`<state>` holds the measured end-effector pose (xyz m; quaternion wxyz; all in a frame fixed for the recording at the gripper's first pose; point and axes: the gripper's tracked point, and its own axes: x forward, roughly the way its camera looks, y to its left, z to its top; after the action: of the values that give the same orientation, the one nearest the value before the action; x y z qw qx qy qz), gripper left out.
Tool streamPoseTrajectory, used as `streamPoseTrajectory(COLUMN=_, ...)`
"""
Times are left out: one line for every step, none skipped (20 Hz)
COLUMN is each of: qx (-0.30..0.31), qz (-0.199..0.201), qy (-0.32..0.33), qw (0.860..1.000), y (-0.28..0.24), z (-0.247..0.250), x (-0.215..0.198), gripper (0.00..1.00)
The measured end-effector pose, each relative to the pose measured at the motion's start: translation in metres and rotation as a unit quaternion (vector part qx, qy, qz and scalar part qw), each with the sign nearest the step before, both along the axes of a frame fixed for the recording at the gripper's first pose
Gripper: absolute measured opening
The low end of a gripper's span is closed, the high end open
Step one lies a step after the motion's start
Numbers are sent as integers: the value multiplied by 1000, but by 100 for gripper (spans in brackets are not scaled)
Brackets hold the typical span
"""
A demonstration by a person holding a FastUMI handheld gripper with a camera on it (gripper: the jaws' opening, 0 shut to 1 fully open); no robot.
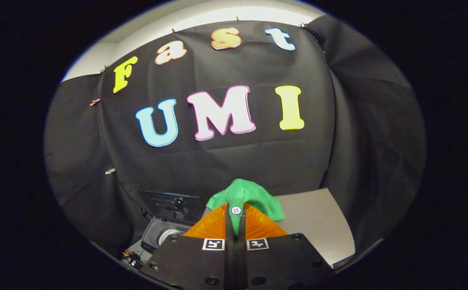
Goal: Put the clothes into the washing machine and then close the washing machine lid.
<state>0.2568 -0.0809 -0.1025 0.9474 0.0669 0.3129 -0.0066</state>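
Note:
A green garment (246, 196) with a white button is pinched between my gripper's (236, 210) two fingers, which are shut on it; the cloth bunches up over the fingertips and hangs lifted above the table. Below and to the left of the fingers sits the washing machine (165, 233), with its lid (173, 205) standing open behind the round opening. The fingers hide part of the machine.
A grey table (318, 217) lies ahead and to the right of the fingers, its front corner near the right finger. Black cloth walls close the booth behind and on both sides. Small cables or clips (131, 257) lie beside the machine's near left corner.

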Motion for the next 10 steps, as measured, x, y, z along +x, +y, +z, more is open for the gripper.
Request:
streamPoseTrajectory(qx=1, qz=6, qy=-14, qw=1000, y=9, z=14, x=2, gripper=5)
streamPoseTrajectory(qx=1, qz=15, qy=-27, qw=1000, y=19, z=28, x=4, gripper=5)
streamPoseTrajectory(qx=1, qz=25, qy=-39, qw=999, y=30, z=41, x=6, gripper=5)
streamPoseTrajectory(qx=3, qz=33, qy=-53, qw=998, y=41, z=54, x=9, gripper=5)
streamPoseTrajectory(qx=3, qz=43, qy=-65, qw=997, y=53, z=67, x=11, gripper=5)
streamPoseTrajectory(qx=3, qz=54, qy=-78, qw=995, y=67, z=78, x=11, gripper=5)
streamPoseTrajectory(qx=3, qz=68, qy=-90, qw=994, y=80, z=87, x=12, gripper=5)
streamPoseTrajectory(qx=4, qz=81, qy=-103, qw=991, y=95, z=95, x=12, gripper=5)
streamPoseTrajectory(qx=3, qz=93, qy=-112, qw=989, y=108, z=100, x=12, gripper=5)
streamPoseTrajectory(qx=6, qz=106, qy=-118, qw=987, y=122, z=103, x=11, gripper=5)
